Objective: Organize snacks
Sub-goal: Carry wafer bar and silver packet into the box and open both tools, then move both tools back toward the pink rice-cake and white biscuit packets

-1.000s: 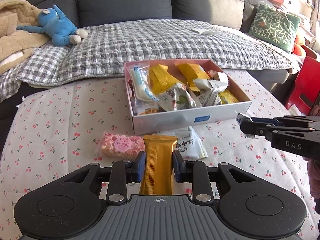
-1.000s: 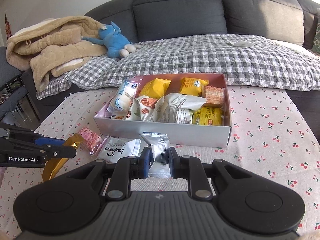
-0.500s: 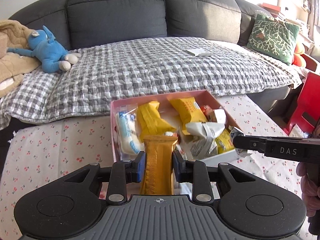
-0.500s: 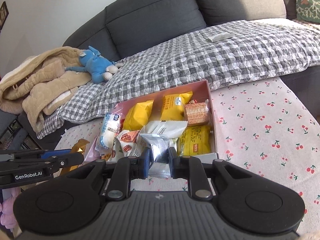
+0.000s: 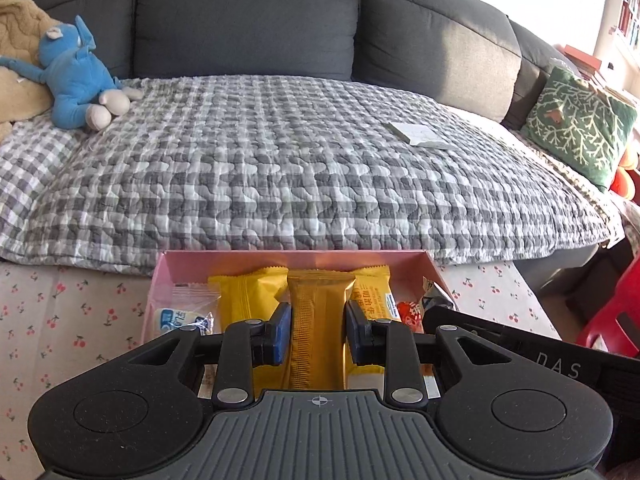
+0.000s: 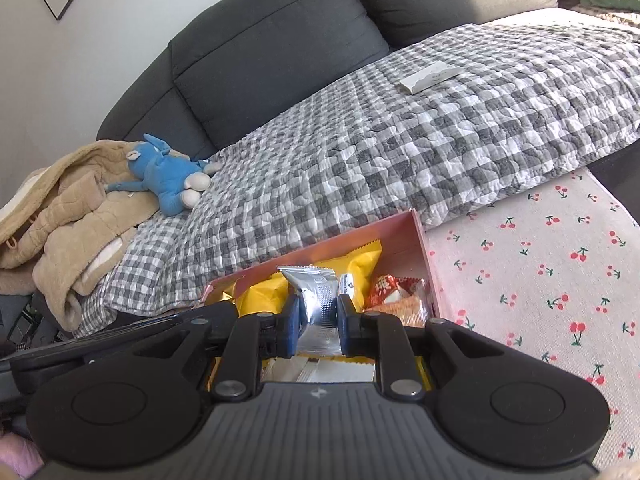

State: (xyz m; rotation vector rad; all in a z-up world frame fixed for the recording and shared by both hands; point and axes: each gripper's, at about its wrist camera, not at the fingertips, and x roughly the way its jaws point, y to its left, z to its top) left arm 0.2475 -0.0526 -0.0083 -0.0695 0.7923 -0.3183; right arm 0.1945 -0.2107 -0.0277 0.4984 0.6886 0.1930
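Nearest us, our left gripper [image 5: 318, 334] has its jaws clamped on a gold bar [image 5: 318, 320], and our right gripper [image 6: 318, 314] has its jaws clamped on a silver packet [image 6: 316, 300]; both hang above the pink box [image 5: 280, 258], the right tool at 3 o'clock of the left. The box is already crowded with yellow packets [image 5: 244, 292], so a release here could leave either snack propped on the heap or sliding over the wall. A second ago both snacks were short of the box, over the cherry-print bench [image 6: 540, 280].
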